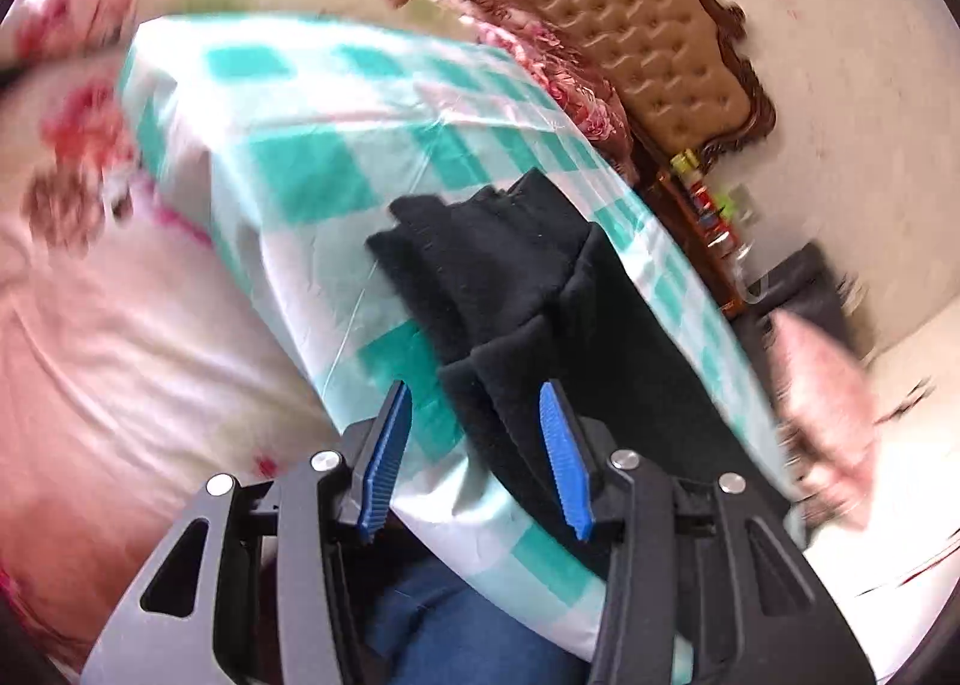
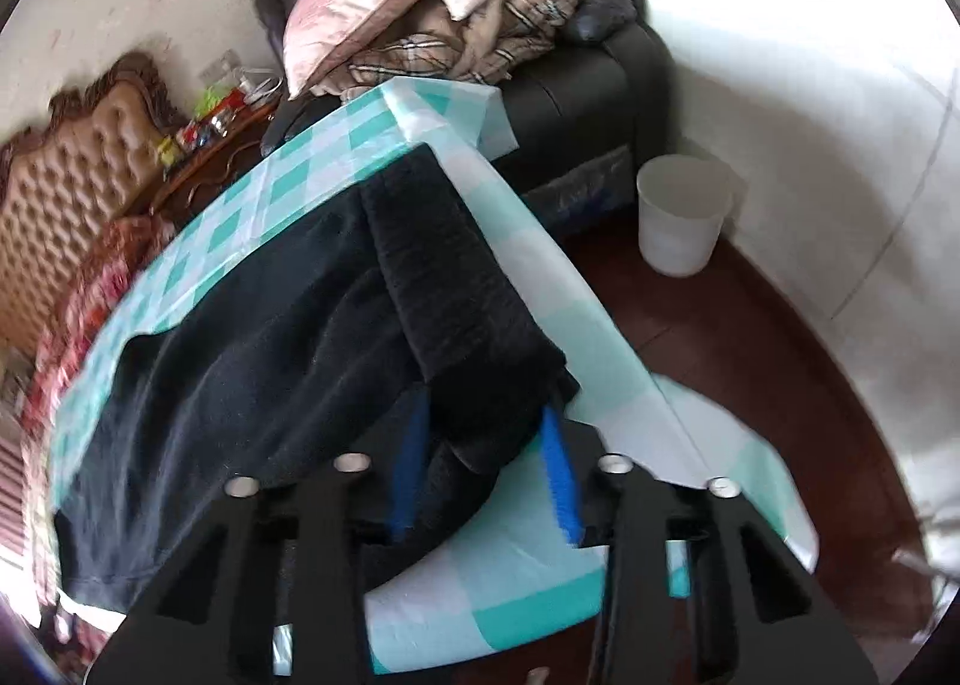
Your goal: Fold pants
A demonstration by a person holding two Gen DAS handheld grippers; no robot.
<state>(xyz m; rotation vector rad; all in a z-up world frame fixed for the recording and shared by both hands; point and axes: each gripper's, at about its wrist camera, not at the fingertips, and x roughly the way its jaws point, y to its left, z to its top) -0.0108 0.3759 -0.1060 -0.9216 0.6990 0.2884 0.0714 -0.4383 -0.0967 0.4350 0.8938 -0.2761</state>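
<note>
The black pants (image 2: 252, 325) lie bunched on the checked table (image 2: 612, 385); the right claw (image 2: 486, 475) pinches a fold of them. The left claw (image 1: 474, 457) stands half-open, gripping nothing. A one-sided pull could skew the fold or drag them over the table's edge.

Pants (image 2: 270, 325) fold hides right jaws' tips; nightstand clutter (image 1: 714, 211) blurred.

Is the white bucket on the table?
No. The bucket stands on the dark floor, beyond the edge of the checked cloth.
</note>
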